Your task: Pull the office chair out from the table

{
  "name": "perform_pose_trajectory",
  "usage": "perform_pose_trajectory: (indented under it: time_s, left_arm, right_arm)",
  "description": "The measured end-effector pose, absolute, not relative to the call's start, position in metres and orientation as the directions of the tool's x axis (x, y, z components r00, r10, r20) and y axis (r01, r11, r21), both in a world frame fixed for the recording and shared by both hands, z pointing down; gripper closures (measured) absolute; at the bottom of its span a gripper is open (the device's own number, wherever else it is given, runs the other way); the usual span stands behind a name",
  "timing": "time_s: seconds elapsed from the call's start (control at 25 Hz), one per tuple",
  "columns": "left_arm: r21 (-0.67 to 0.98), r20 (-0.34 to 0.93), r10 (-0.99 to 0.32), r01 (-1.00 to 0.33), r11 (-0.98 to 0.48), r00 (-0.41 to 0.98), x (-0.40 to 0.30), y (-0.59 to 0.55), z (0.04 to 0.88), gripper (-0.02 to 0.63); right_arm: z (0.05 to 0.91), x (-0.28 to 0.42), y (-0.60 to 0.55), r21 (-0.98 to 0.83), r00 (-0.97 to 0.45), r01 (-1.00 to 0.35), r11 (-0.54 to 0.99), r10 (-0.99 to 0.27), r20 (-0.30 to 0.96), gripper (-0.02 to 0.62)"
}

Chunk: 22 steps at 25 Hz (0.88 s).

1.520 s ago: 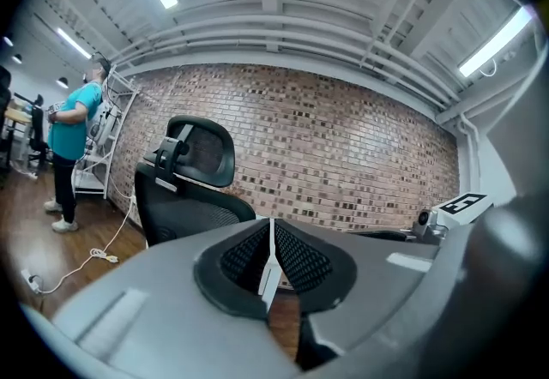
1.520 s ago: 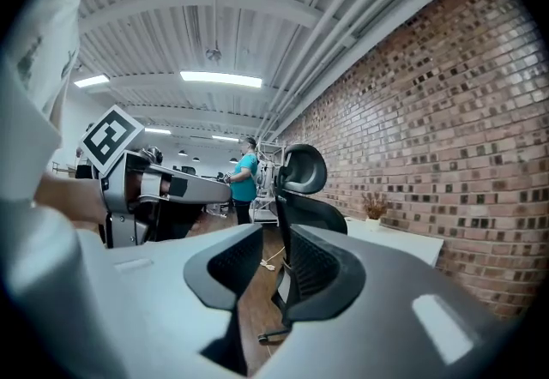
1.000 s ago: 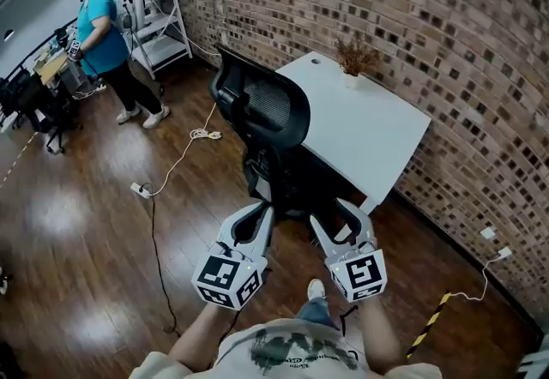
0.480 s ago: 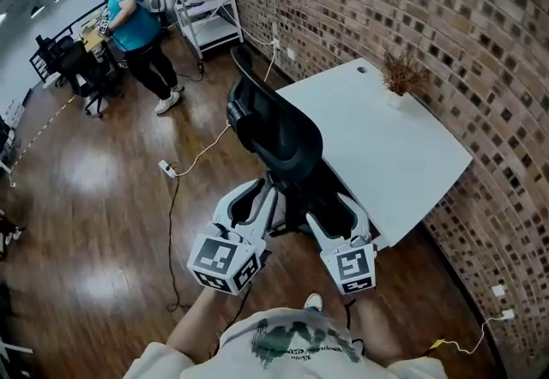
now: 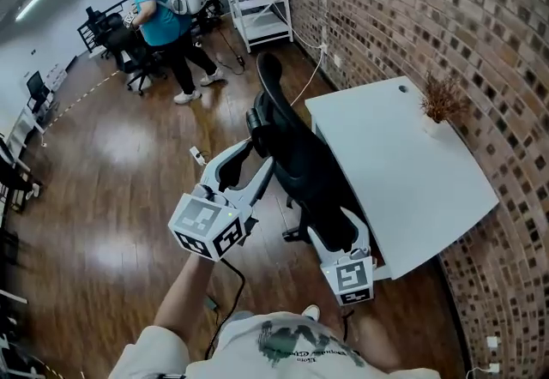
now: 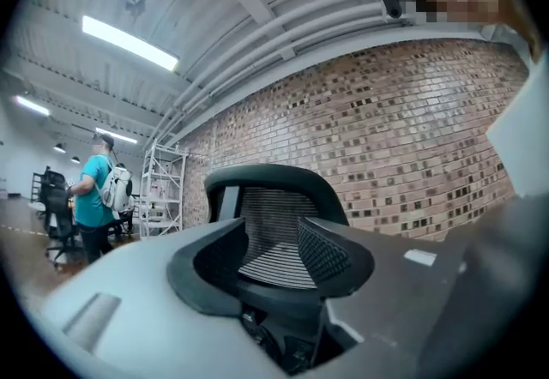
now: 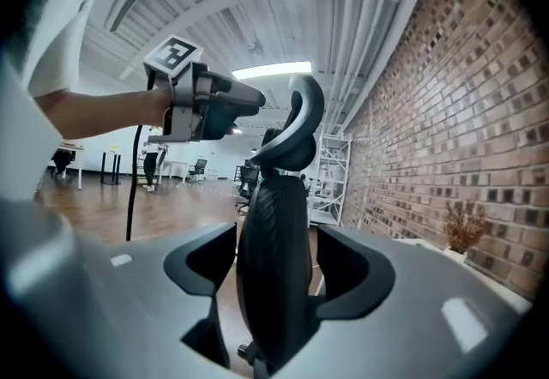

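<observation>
One curvy black mesh office chair is straddled, untouched, by the right gripper's just-opened jaws, with the left gripper's likewise just opened, gripping nothing.

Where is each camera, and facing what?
Head view: on the person's head, steeply down: office chair, table, left gripper, right gripper.
Left gripper view: on it, facing the chair's back beyond jaws just opened.
Right gripper view: on it; chair edge-on between jaws just opened, left gripper and forearm upper left.
All share the chair.
</observation>
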<state>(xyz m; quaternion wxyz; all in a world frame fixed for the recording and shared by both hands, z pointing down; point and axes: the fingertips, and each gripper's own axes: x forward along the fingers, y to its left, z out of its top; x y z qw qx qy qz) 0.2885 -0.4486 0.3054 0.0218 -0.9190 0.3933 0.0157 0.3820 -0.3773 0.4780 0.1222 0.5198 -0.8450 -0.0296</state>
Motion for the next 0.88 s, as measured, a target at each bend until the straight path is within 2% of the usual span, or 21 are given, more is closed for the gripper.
perform_pose_trajectory:
  time_s: [0.32,0.64,0.88]
  left_arm:
    - [-0.125,0.023,-0.707,-0.7,-0.703,0.707,0.281,-0.48,0.295,0.356]
    - [-0.196,0.054,-0.648,-0.629,-0.753,0.759,0.278,-0.519,0.283,0.291]
    - [-0.231,0.06,-0.608,-0.582,-0.78,0.792,0.265,-0.554,0.272,0.287]
  right_arm:
    - [0.477,0.374,-0.382,0.139,-0.498,-0.843,0.519,-0.852,0.16,0.314]
    - [0.474,0.368,-0.391,0.148,-0.472,-0.856,0.496,-0.865,0.169,0.316]
    - [0.475,0.363,-0.392,0.149,-0.467,-0.858,0.491,-0.868,0.168,0.353]
